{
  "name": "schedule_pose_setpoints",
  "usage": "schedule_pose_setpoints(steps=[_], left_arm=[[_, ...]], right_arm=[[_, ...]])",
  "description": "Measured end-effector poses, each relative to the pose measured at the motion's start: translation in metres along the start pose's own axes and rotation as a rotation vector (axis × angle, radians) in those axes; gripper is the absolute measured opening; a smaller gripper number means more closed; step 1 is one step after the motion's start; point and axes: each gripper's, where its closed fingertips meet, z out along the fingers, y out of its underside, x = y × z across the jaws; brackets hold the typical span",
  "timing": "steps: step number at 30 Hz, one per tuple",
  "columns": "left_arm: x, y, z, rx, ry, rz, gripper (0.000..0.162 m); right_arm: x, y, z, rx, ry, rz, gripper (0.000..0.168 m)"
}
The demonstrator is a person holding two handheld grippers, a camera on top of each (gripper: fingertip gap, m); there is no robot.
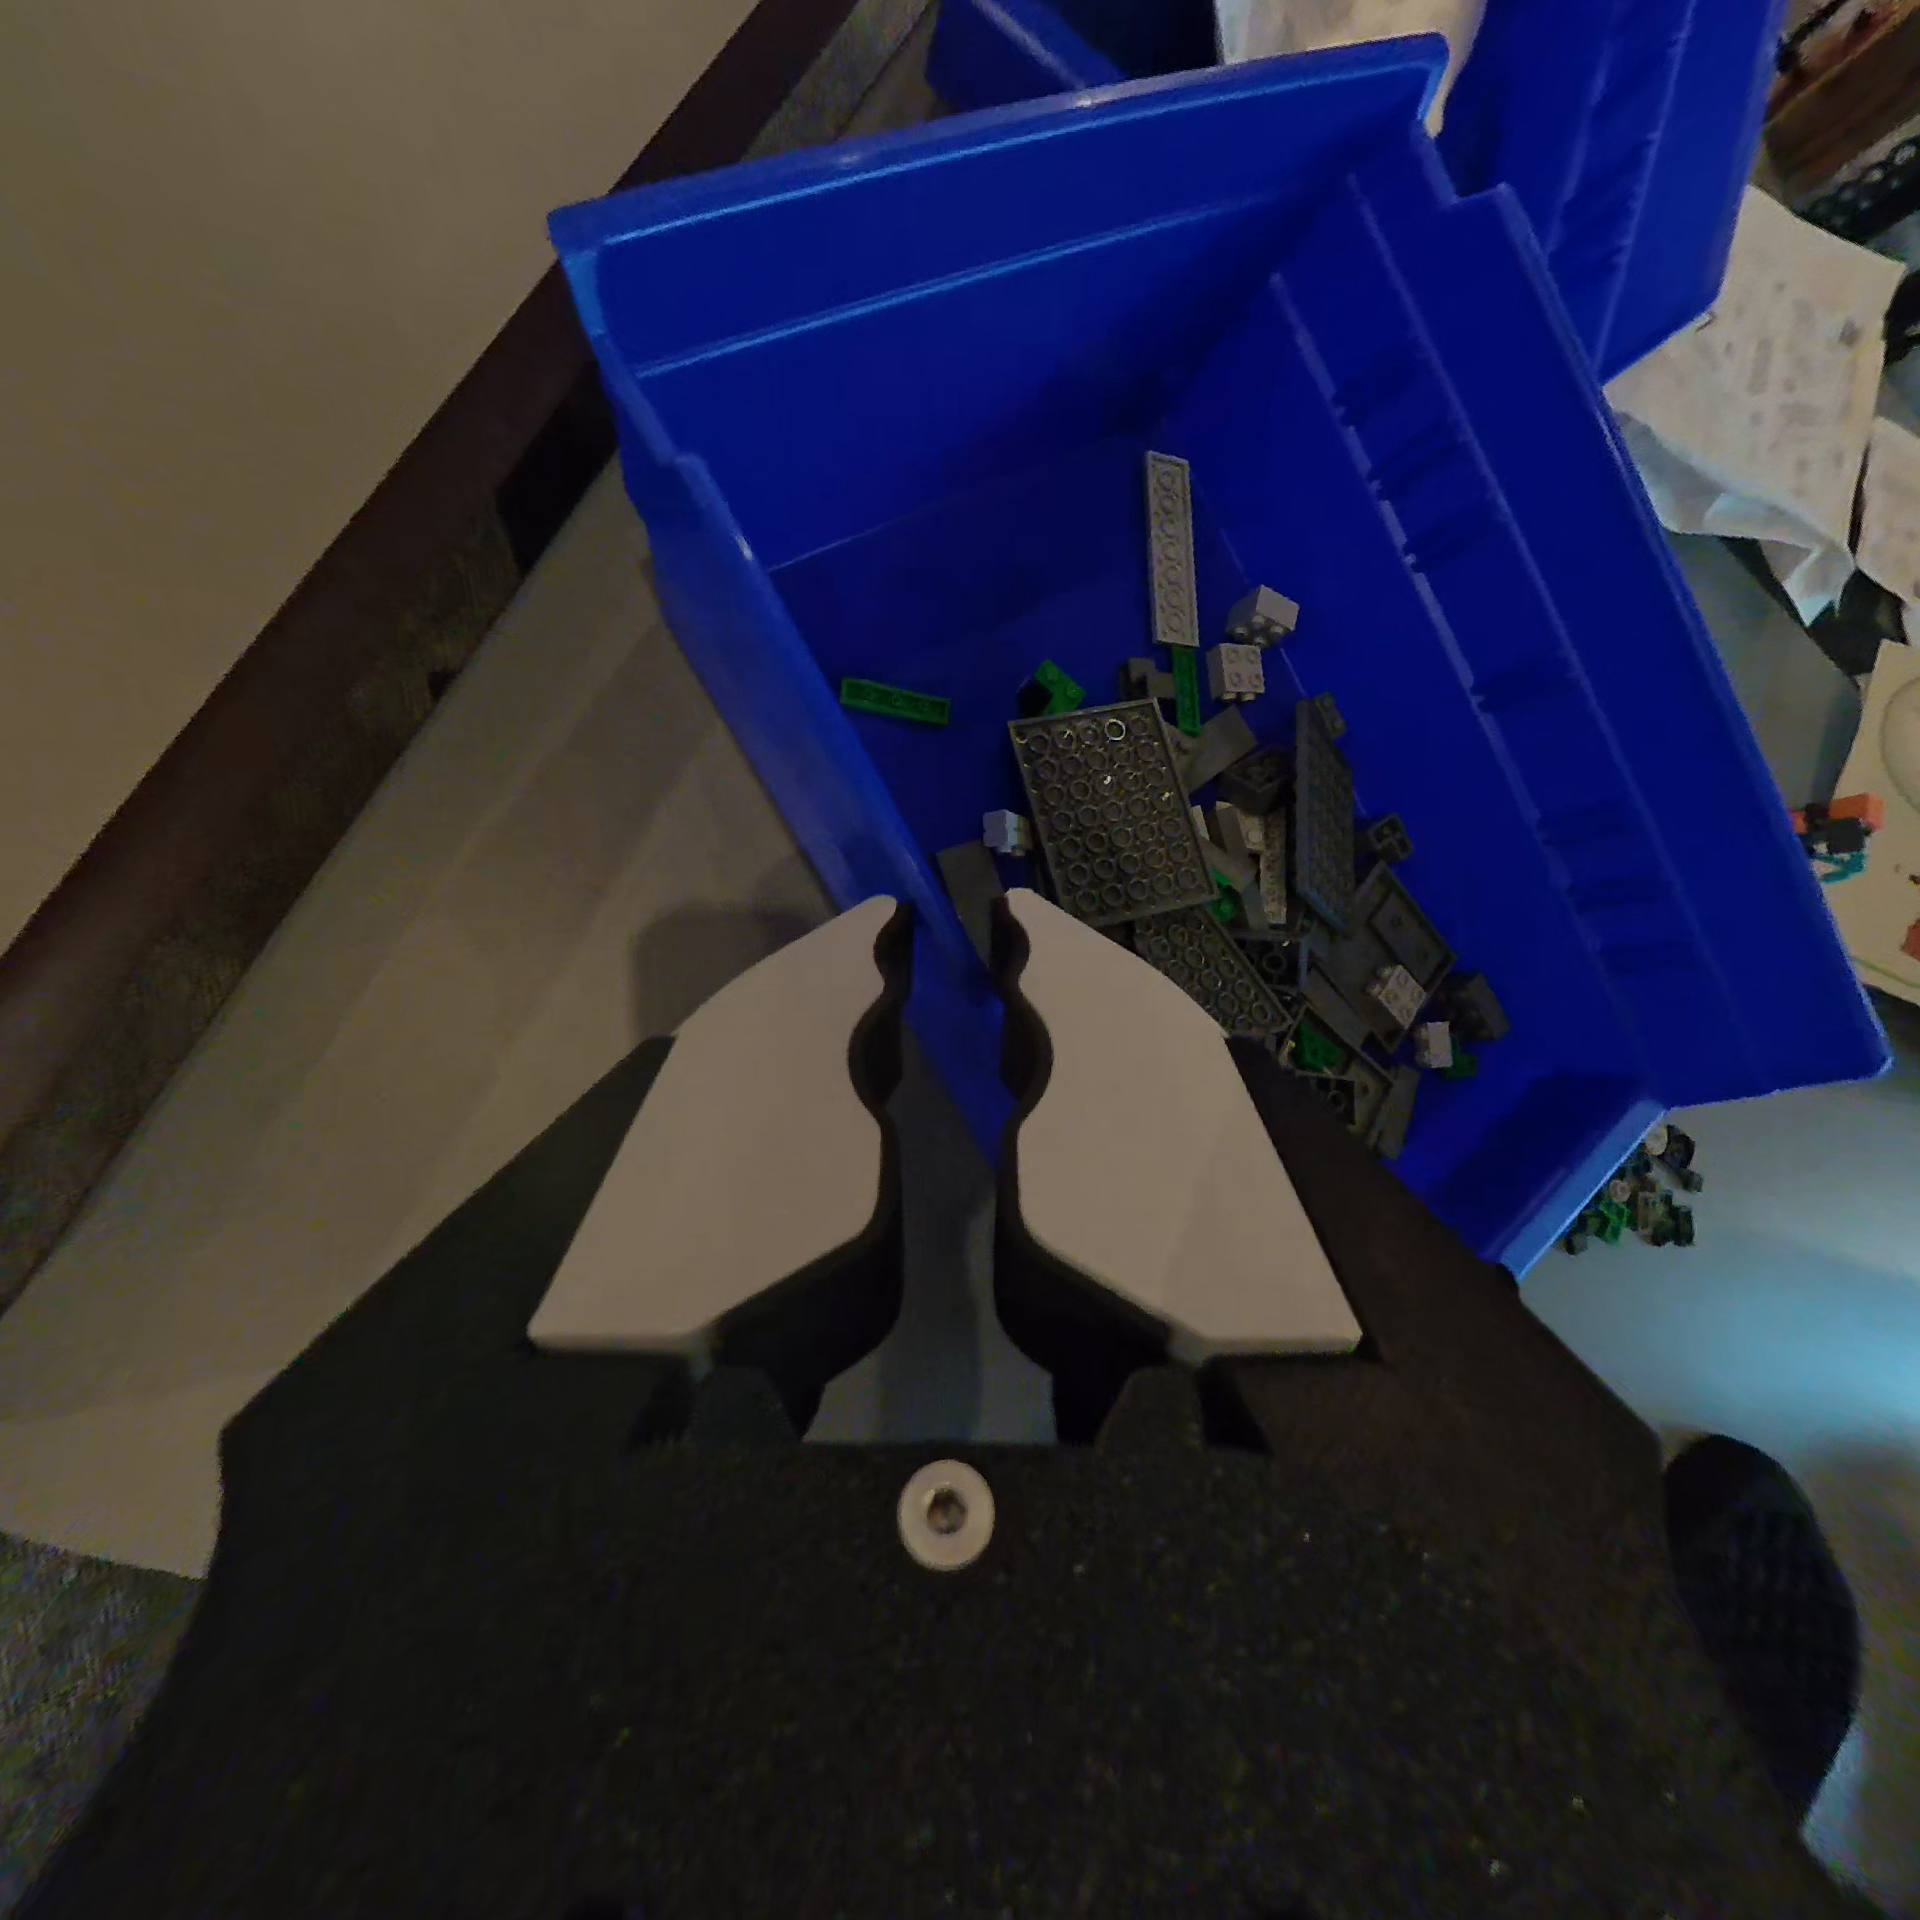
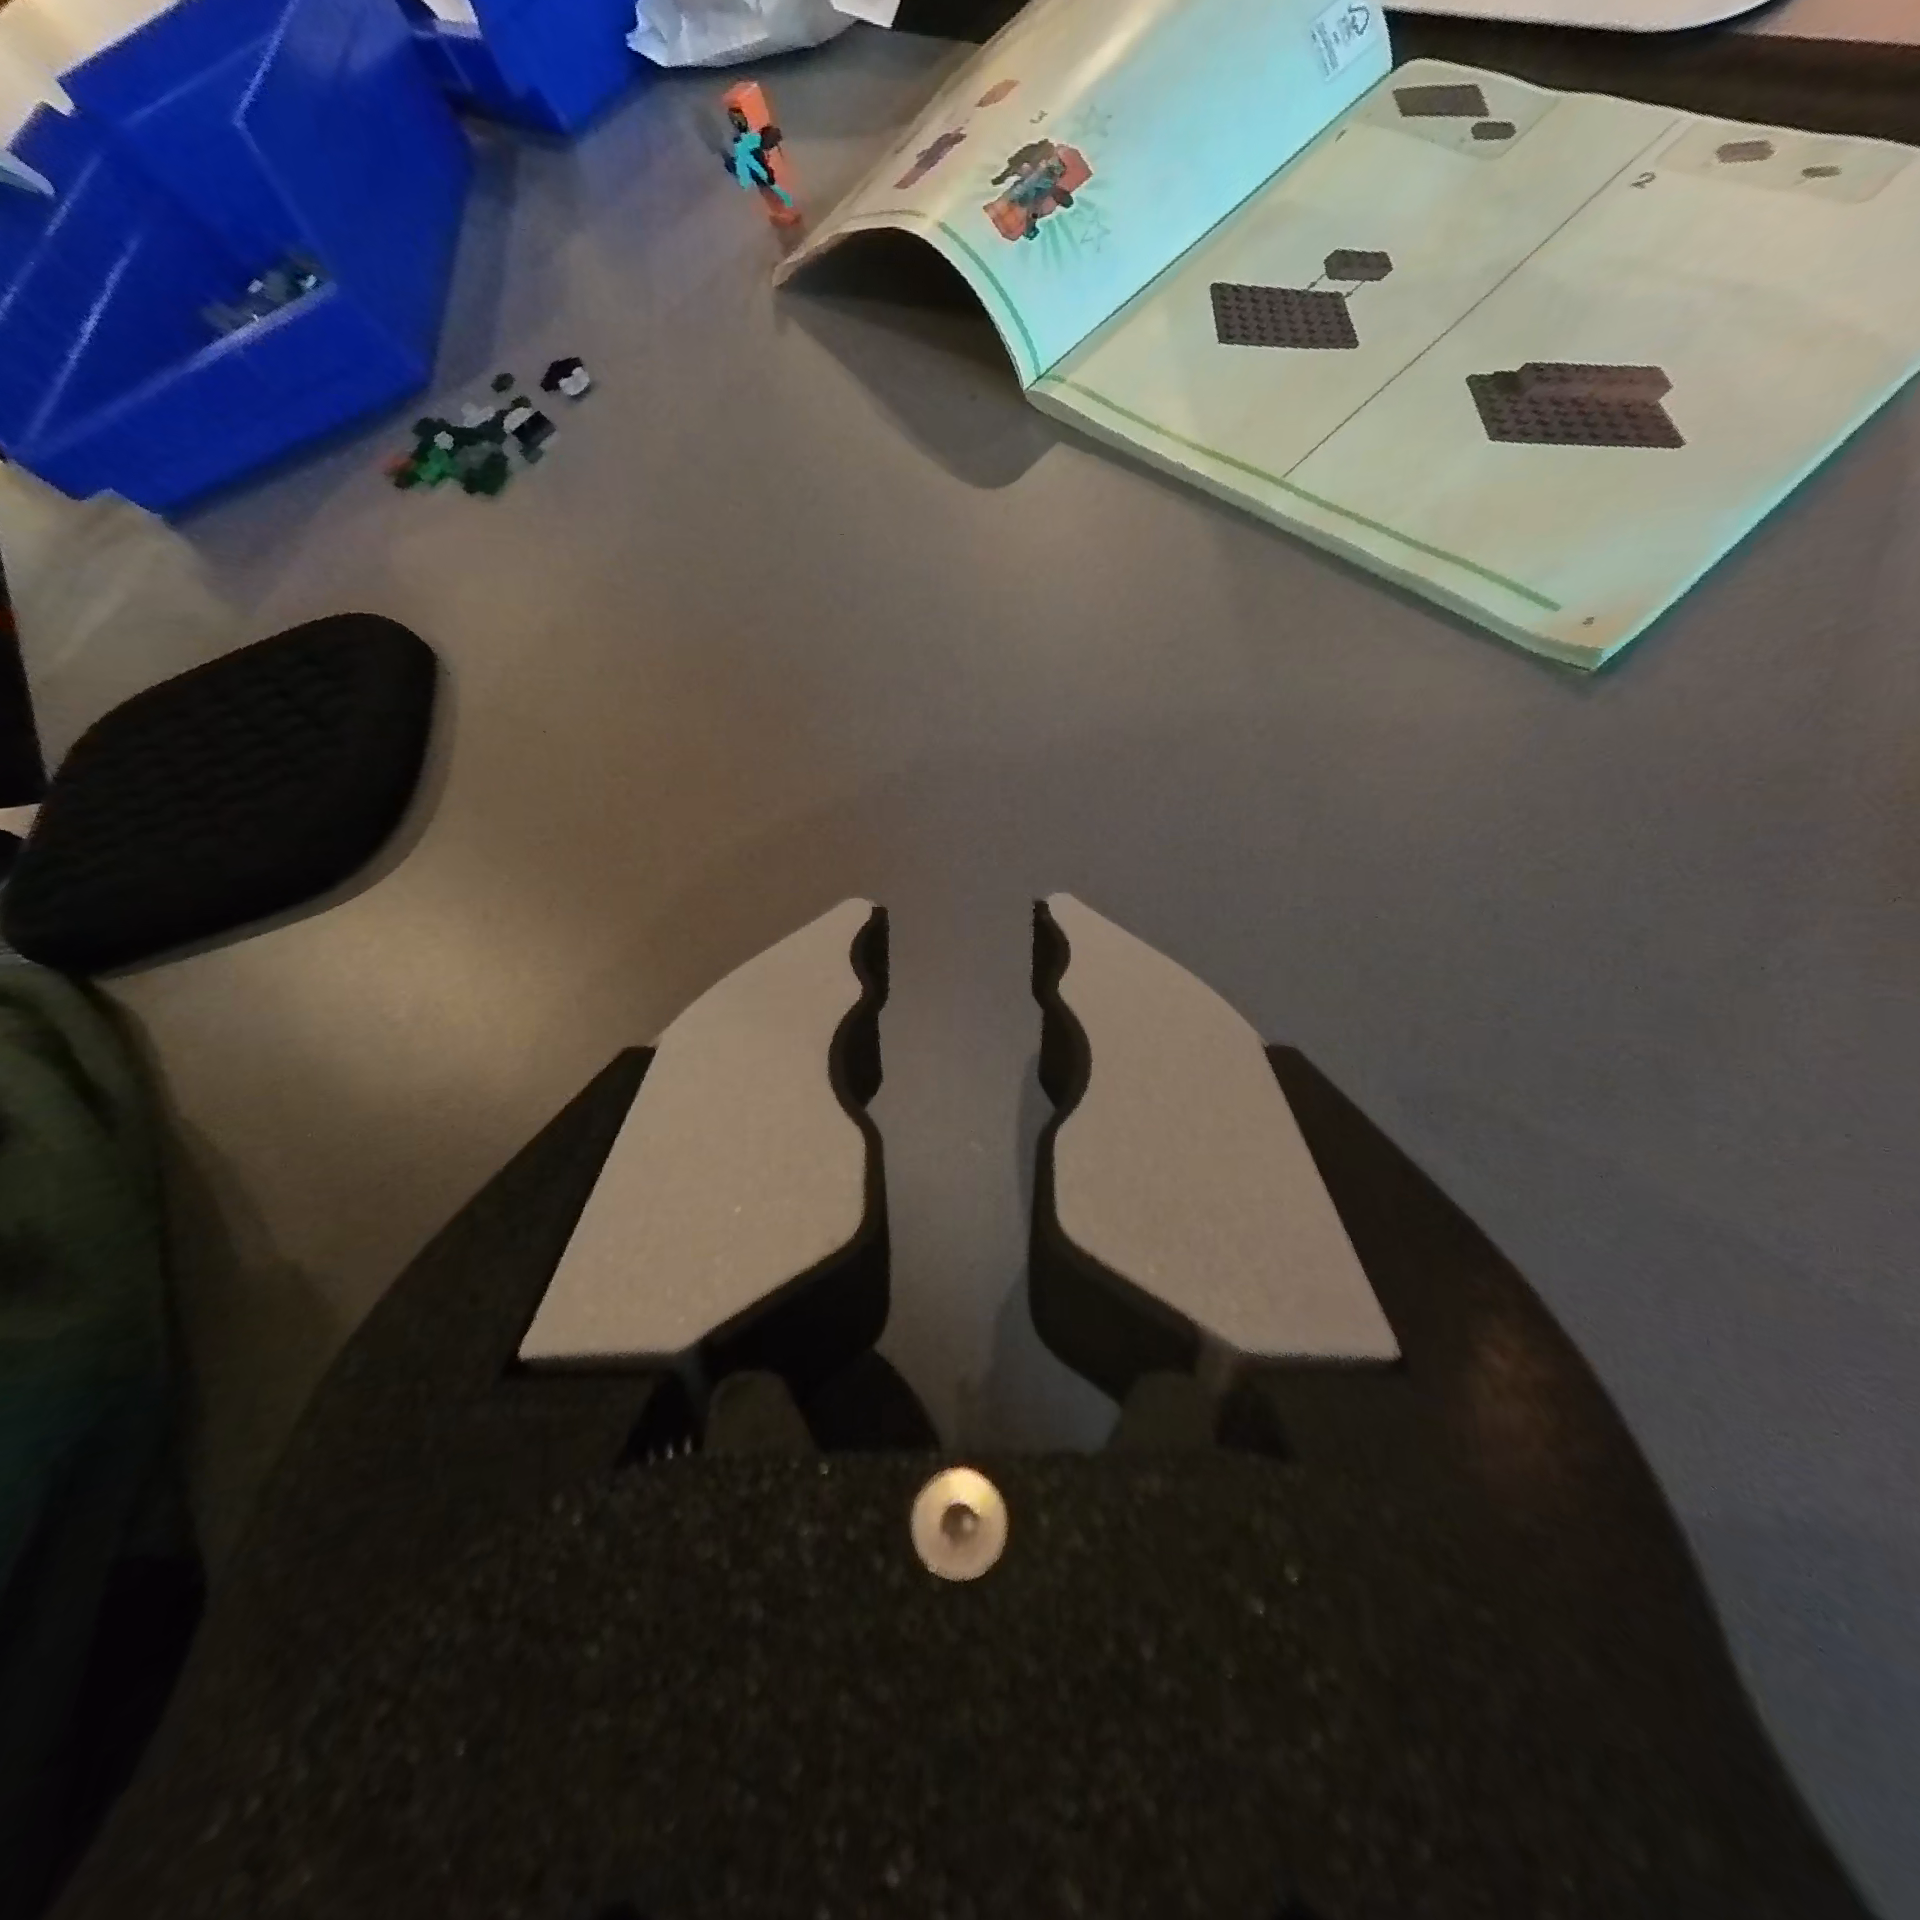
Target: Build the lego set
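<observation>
The blue bin's wall is clamped by the left gripper; only the right view shows the instruction booklet, beyond the right gripper, jaws parted, empty.

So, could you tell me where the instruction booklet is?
In the right wrist view, the instruction booklet lies open on the table's upper right, beside the small orange figure.

dim indoor light, soft shadows, wide-angle edge distortion, slight blur far off.
</observation>
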Motion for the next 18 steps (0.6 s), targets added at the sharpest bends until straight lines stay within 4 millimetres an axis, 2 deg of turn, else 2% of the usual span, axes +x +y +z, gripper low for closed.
schedule_pose_setpoints(steps=[9,18], left_arm=[[0.008,0.011,-0.004,-0.012,0.042,0.143,0.016],[0.02,0.014,-0.009,0.053,0.138,0.162,0.024]], right_arm=[[-0.007,-0.01,0.007,-0.03,0.017,-0.024,0.026],[-0.017,-0.026,0.022,-0.077,0.046,-0.068,0.026]])
